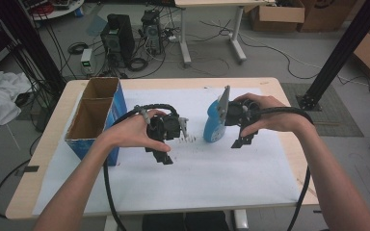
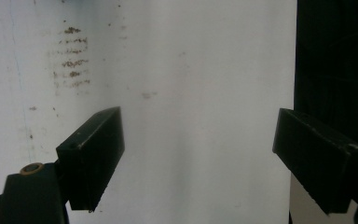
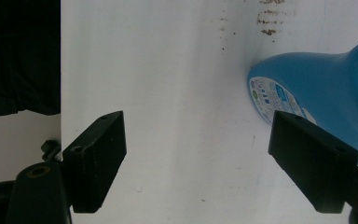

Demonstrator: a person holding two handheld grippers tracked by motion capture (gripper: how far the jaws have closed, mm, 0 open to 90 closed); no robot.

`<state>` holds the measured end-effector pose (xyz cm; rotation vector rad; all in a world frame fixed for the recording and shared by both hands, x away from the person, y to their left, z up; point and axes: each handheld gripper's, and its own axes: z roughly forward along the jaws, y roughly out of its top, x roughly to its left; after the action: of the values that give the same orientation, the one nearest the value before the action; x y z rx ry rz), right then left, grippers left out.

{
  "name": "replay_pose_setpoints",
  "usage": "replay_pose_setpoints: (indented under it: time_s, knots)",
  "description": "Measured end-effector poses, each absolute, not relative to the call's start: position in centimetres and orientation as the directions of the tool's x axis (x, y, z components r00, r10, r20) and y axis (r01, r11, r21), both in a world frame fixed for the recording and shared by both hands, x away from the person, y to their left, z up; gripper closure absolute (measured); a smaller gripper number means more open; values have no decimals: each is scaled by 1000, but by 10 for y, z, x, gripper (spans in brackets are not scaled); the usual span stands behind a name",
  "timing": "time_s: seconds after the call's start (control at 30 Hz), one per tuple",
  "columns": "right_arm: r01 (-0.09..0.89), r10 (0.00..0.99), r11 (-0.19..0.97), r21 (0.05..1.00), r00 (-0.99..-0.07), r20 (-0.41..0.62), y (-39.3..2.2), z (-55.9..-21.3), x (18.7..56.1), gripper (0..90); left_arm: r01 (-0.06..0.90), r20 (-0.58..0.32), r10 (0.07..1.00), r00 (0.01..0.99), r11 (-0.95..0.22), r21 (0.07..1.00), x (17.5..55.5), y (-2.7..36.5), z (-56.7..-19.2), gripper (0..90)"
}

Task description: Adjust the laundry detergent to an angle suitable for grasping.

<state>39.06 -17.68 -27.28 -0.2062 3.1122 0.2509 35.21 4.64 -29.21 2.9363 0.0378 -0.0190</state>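
Blue bottle (image 1: 213, 124) stands upright on the white sheet (image 1: 221, 173) near the middle of the table (image 1: 270, 84), just beside our right gripper (image 1: 238, 142). In the right gripper view the bottle (image 3: 317, 79) sits at the right side, and one black jaw is in front of its lower part, but we cannot tell if that jaw touches it. Both jaws of this gripper stand wide apart and hold nothing. Our left gripper (image 1: 165, 157) hangs over bare white sheet (image 2: 191, 93), a little way to the left of the bottle, and its jaws are wide apart too, with nothing between them. We think a few things could go wrong from here. The bottle is tall and narrow, so if our right jaw bumps its side while we move in, it could tip over and roll. If we squeeze too near the rounded bottom, the smooth plastic could slip out. Little brown crumbs or marks (image 1: 189, 138) lie on the sheet between the grippers, and we could smear them if we drag the bottle across. The open cardboard box (image 1: 96, 115) with blue sides stands at the left, well apart from the bottle. On the bottle there is a white and blue label (image 3: 272, 98) with tiny writing, but it is too small for us to read.
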Motion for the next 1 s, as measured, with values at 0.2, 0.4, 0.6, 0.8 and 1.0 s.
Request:
replay_pose_setpoints:
  time_s: [0.2,0.4,0.6,0.8,1.0]
  knots:
    - [-134,-131,979,155,-991,-25,-177,-272,390,191,33,-17,30,999,-979,203,352,47,-291,173]
    - [-133,-130,979,153,-991,-27,-178,-271,389,191,39,-16,37,999,-978,203,352,47,-292,173]
    - [-132,-129,979,153,-991,-29,-179,-269,387,191,51,-15,49,999,-979,196,354,46,-293,173]
    - [-139,-136,979,152,-990,-31,-179,-268,386,191,65,-12,64,998,-977,201,357,45,-293,174]
    - [-138,-134,979,151,-990,-33,-179,-267,386,191,87,-16,85,996,-976,202,359,44,-293,174]
